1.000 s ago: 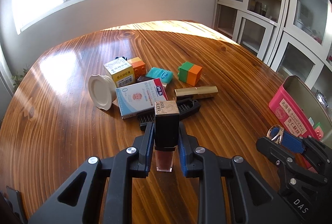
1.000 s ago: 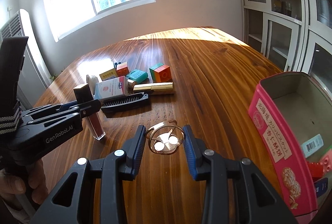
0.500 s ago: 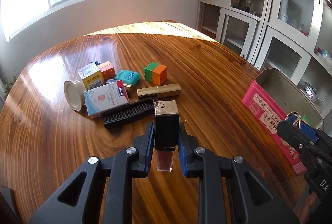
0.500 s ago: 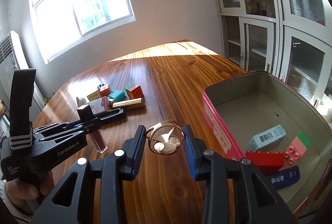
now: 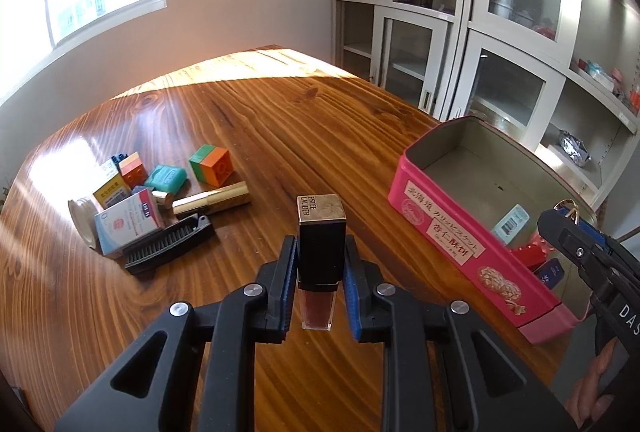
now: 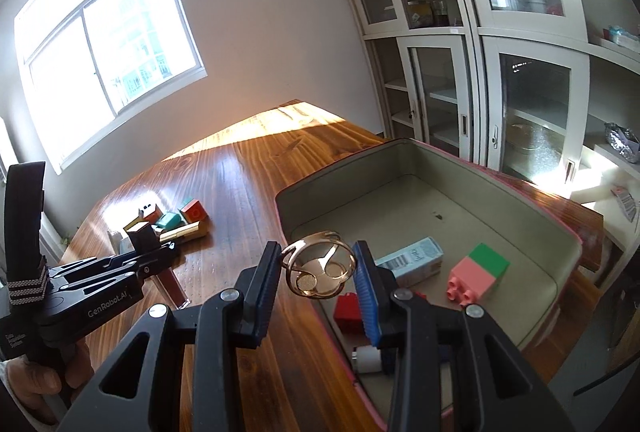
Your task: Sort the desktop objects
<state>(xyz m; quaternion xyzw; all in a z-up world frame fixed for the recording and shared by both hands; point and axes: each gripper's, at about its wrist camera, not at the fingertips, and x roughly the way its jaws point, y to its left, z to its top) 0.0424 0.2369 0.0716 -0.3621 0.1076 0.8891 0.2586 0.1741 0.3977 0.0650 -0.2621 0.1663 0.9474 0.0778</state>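
Two grips: left gripper [image 5: 321, 280] clamps lip-gloss bottle [image 5: 320, 256] upright, cap up, right gripper [image 6: 318, 278] pinches gold ring [image 6: 320, 269]

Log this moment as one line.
left gripper: shut on lip gloss | right gripper: shut on gold ring holder | over pink tin

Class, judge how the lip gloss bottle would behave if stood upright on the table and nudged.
The lip gloss bottle looks tall and narrow, so it probably tips easily. Its square sides suggest little rolling. The clear lower part may be fragile.
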